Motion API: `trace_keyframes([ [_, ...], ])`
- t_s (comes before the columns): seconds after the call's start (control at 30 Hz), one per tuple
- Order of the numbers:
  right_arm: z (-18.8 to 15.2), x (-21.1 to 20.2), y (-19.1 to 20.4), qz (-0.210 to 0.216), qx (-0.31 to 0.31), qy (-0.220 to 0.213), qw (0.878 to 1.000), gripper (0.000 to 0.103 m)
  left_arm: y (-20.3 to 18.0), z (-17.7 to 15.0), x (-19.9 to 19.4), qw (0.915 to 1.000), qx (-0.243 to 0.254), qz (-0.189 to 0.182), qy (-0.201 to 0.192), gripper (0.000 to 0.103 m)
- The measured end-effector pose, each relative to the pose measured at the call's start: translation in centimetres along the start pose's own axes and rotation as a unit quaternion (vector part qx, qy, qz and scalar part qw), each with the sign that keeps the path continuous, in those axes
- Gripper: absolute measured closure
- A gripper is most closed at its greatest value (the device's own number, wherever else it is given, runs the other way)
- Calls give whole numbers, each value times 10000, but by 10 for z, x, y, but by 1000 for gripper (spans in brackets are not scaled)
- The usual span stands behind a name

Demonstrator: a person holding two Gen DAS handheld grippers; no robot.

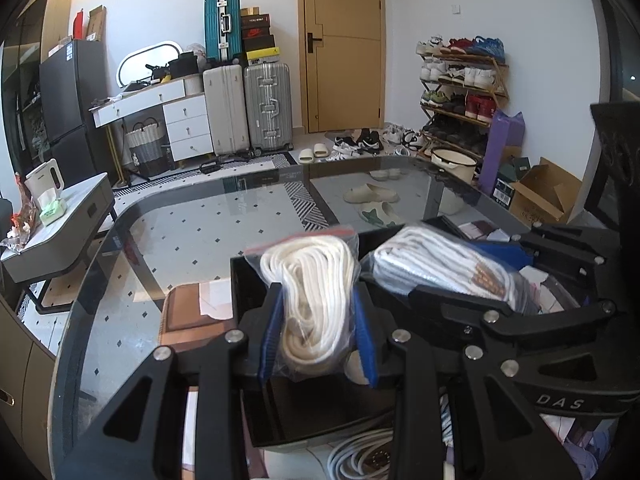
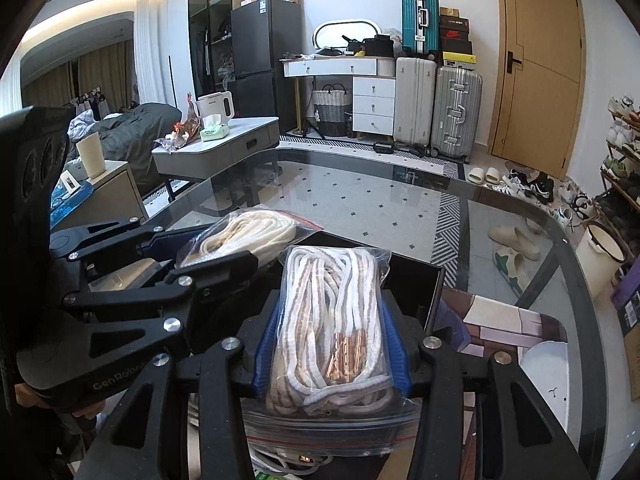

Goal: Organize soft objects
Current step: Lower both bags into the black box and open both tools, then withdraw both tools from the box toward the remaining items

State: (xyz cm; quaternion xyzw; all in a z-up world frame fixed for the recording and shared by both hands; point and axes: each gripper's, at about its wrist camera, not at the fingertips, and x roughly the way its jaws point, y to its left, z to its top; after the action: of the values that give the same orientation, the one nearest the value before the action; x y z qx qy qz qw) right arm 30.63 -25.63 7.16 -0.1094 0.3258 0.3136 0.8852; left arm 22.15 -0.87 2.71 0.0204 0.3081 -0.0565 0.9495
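Bagged cream rope (image 1: 310, 304) pinched narrow between left tool (image 1: 318, 334) pads, bagged white-and-tan rope (image 2: 332, 332) clamped wider in right tool (image 2: 332, 344), both held side by side over black box (image 1: 250, 280) on glass tabletop (image 1: 180, 232).

Both views are taken from the wrists, looking forward and downward along the fingers, very near to the held bags. The glass table (image 1: 168, 240), the suitcases (image 2: 456, 116) and the door (image 1: 344, 44) are shared. Each gripper is seen in the other view.
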Motion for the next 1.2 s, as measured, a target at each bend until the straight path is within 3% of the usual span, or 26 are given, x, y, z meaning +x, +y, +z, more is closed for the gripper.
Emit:
trace_keyframes([
  [0.1, -2, -3, 2, -42, -71, -64, 9999, 51, 3, -1, -4, 9999, -95, -85, -22, 68],
  [0.17, -3, -8, 1, -75, -79, -129, 9999, 37, 4, 0, -10, 9998, -140, -77, -68, 61],
  [0.23, -5, -15, 0, -120, -45, -245, 9996, 26, 8, 0, -15, 9997, -216, 26, -127, 38],
  [0.3, -6, -23, -3, -168, -15, -360, 9992, 17, 14, -1, -23, 9993, -313, -12, -193, 33],
  [0.4, -7, -35, -5, -209, 47, -529, 9984, 10, 17, -2, -33, 9989, -357, 88, -280, 7],
  [0.43, -8, -39, -6, -215, 63, -555, 9982, 8, 18, -4, -40, 9985, -331, 142, -411, 5],
  [0.57, -12, -55, -4, -208, 74, -671, 9975, 1, 18, -8, -57, 9978, -248, 239, -561, 0],
  [1.2, -50, -117, 5, -284, 115, -848, 9959, 1, 20, -37, -109, 9952, -539, 257, -781, 0],
])
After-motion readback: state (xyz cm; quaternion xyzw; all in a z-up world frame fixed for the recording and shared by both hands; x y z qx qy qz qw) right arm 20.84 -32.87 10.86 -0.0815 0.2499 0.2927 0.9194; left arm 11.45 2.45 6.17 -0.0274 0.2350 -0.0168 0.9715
